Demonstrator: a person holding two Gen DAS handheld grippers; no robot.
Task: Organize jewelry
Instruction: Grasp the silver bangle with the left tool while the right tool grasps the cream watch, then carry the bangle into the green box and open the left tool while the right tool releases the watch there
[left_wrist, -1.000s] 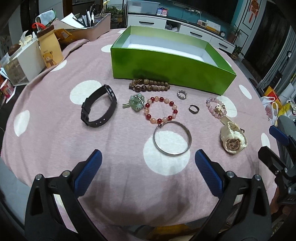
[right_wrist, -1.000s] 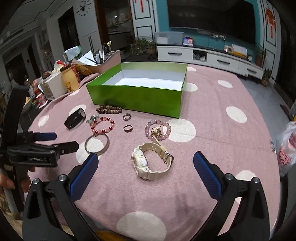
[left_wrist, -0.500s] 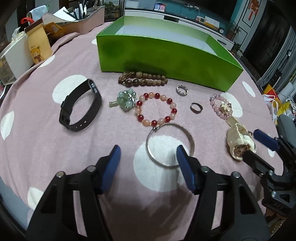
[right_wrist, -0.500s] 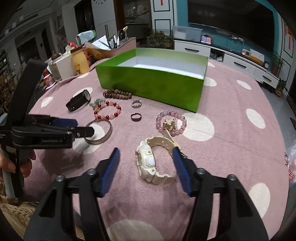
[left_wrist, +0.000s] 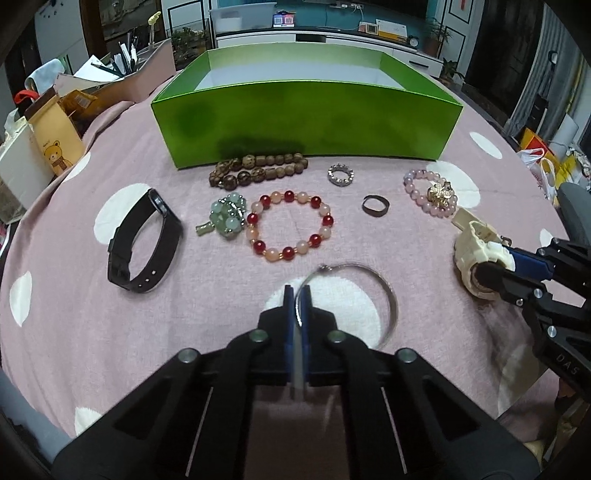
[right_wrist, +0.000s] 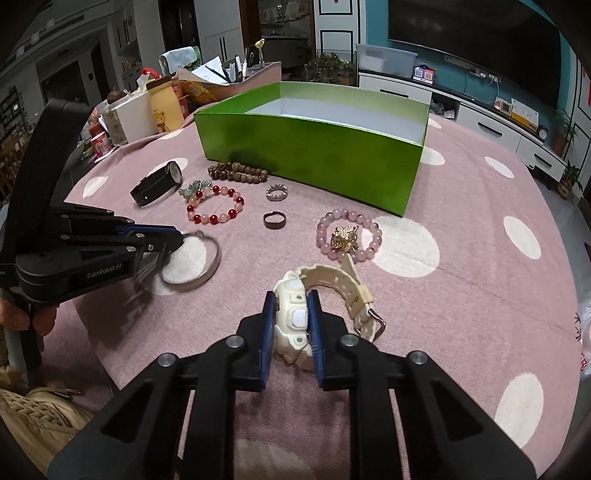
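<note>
- The right gripper (right_wrist: 291, 314) is closing its jaws around the cream watch (right_wrist: 295, 321), pads pressing its case.
- Left of the watch, the left gripper (right_wrist: 177, 236) is pinching the silver bangle (right_wrist: 207, 269) (rim only).
- Beyond the watch, the green box (right_wrist: 314, 158) is sitting open-topped.

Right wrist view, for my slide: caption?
Right gripper closing on cream watch beside green box.
</note>
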